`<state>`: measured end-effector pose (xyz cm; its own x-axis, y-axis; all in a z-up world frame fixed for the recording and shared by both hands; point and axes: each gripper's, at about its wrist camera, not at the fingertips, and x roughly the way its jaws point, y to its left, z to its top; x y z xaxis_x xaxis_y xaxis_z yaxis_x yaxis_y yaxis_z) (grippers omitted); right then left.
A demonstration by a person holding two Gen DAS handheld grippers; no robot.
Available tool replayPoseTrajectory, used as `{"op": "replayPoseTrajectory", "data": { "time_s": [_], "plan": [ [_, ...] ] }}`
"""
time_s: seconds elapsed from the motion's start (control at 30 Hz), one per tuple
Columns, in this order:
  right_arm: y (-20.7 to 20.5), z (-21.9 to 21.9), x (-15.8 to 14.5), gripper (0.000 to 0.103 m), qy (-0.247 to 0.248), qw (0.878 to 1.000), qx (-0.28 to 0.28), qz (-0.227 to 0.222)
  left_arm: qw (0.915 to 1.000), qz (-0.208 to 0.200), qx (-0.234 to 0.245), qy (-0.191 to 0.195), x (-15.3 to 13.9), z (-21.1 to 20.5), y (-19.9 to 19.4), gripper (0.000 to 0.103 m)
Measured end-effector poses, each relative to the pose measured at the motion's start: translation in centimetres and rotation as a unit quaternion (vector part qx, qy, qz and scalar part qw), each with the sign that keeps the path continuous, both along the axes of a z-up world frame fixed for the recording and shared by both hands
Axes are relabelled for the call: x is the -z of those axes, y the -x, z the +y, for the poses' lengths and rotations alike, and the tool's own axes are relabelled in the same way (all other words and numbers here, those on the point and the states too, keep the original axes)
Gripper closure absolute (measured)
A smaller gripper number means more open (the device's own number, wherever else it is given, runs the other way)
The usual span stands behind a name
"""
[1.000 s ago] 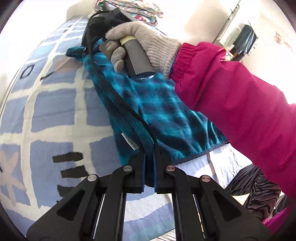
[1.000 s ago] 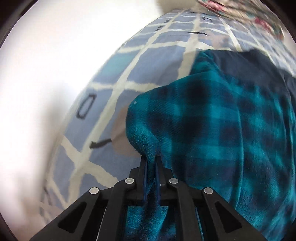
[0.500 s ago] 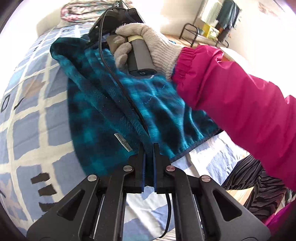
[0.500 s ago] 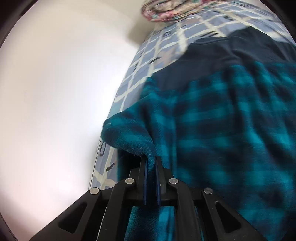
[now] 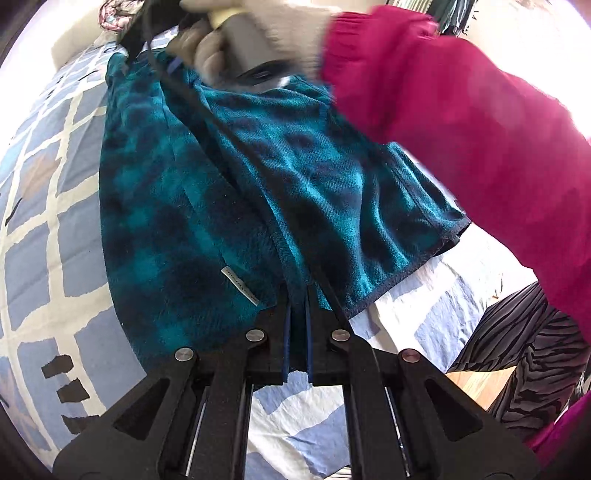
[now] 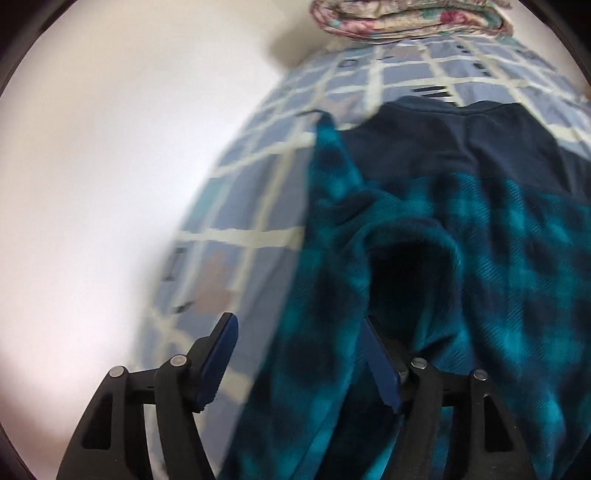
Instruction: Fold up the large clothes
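The teal plaid fleece garment (image 5: 207, 192) lies on the blue checked bedspread (image 5: 48, 206), its long axis running straight away from the left gripper (image 5: 297, 295) toward the far end of the bed. That gripper is clamped on the near hem; a white label (image 5: 240, 286) sits just left of it. The right gripper (image 6: 299, 332) stands spread wide — fleece drapes between its fingers, unpinched. A pink-sleeved arm (image 5: 461, 129) crosses above; floral bedding (image 6: 406, 16) lies folded at the far end beside a white wall (image 6: 92, 166).
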<state>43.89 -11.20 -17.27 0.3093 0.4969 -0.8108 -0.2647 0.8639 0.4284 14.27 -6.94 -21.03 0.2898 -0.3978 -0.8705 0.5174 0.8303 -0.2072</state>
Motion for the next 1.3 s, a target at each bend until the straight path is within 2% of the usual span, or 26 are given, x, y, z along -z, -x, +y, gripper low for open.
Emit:
{"op": "replayPoseTrajectory", "data": {
  "time_s": [0.13, 0.2, 0.23, 0.27, 0.3, 0.33, 0.4, 0.47, 0.57, 0.67, 0.77, 0.87, 0.9, 0.93, 1.0, 1.07, 1.13, 1.3],
  "plan": [
    [-2.5, -1.5, 2.2, 0.041, -0.005, 0.998, 0.056, 0.032, 1.0000, 0.003, 0.002, 0.006, 0.0, 0.1, -0.2, 0.099],
    [-3.1, -2.9, 2.6, 0.045, -0.038, 0.996, 0.078, 0.031, 0.9999, 0.006, 0.004, 0.008, 0.0, 0.0, -0.3, 0.099],
    [-3.4, -3.5, 2.9, 0.061, -0.057, 0.994, 0.083, 0.032, 0.9999, 0.006, 0.006, 0.008, 0.1, -0.2, -0.4, 0.099],
    [-3.8, -3.6, 2.8, 0.072, -0.073, 0.993, 0.081, 0.035, 0.9999, 0.007, 0.007, 0.009, 0.1, -0.3, -0.4, 0.099],
    [-4.0, -3.6, 2.5, 0.093, -0.078, 0.993, 0.077, 0.030, 0.9999, 0.008, 0.008, 0.010, 0.1, -0.4, -0.5, 0.099],
    [-4.6, -3.4, 2.1, 0.097, -0.072, 0.995, 0.071, 0.018, 0.9999, 0.009, 0.009, 0.011, 0.0, -0.5, -0.6, 0.099],
    [-4.3, -3.0, 0.1, 0.099, -0.053, 0.997, 0.048, -0.032, 0.9998, 0.009, 0.013, 0.012, 0.1, -0.8, -0.7, 0.099],
    [-4.4, -4.2, -0.3, 0.100, -0.043, 0.996, 0.060, -0.053, 0.9997, 0.014, 0.022, 0.006, 0.6, -1.4, -0.9, 0.099],
    [-5.3, -6.7, 3.1, 0.100, -0.013, 0.993, 0.118, -0.016, 0.9991, 0.030, 0.030, -0.007, 2.0, -2.3, -1.2, 0.099],
    [-5.3, -6.3, 5.3, 0.100, 0.005, 0.995, 0.104, -0.007, 0.9988, 0.028, 0.037, -0.017, 2.5, -3.0, -1.2, 0.099],
    [-5.4, -6.2, 5.0, 0.097, -0.004, 0.995, 0.098, -0.012, 0.9990, 0.036, 0.026, -0.011, 2.8, -3.0, -1.4, 0.099],
    [-5.0, -7.4, 3.5, 0.089, -0.024, 0.996, 0.088, -0.010, 0.9990, 0.040, 0.019, -0.006, 2.7, -3.0, -1.5, 0.099],
    [-4.6, -7.9, 2.6, 0.075, -0.024, 0.996, 0.083, -0.011, 0.9991, 0.039, 0.017, -0.001, 2.5, -2.9, -1.5, 0.098],
    [-4.1, -8.4, 1.9, 0.066, -0.028, 0.996, 0.082, -0.012, 0.9991, 0.038, 0.018, 0.000, 2.2, -2.9, -1.5, 0.096],
    [-2.6, -9.9, 0.0, 0.066, -0.043, 0.996, 0.082, -0.016, 0.9990, 0.037, 0.021, 0.008, 1.6, -2.8, -0.9, 0.087],
    [-0.4, -11.5, -1.9, 0.066, -0.063, 0.995, 0.079, -0.021, 0.9980, 0.044, 0.034, 0.028, 0.7, -2.5, 0.4, 0.087],
    [2.3, -13.2, -3.7, 0.066, -0.074, 0.994, 0.074, -0.026, 0.9981, 0.035, 0.039, 0.032, -0.5, -1.9, 1.9, 0.086],
    [10.9, -15.8, -7.1, 0.066, -0.080, 0.996, 0.038, -0.026, 0.9966, 0.020, -0.013, 0.079, -3.0, 2.1, 5.3, 0.086]
  ]
}}
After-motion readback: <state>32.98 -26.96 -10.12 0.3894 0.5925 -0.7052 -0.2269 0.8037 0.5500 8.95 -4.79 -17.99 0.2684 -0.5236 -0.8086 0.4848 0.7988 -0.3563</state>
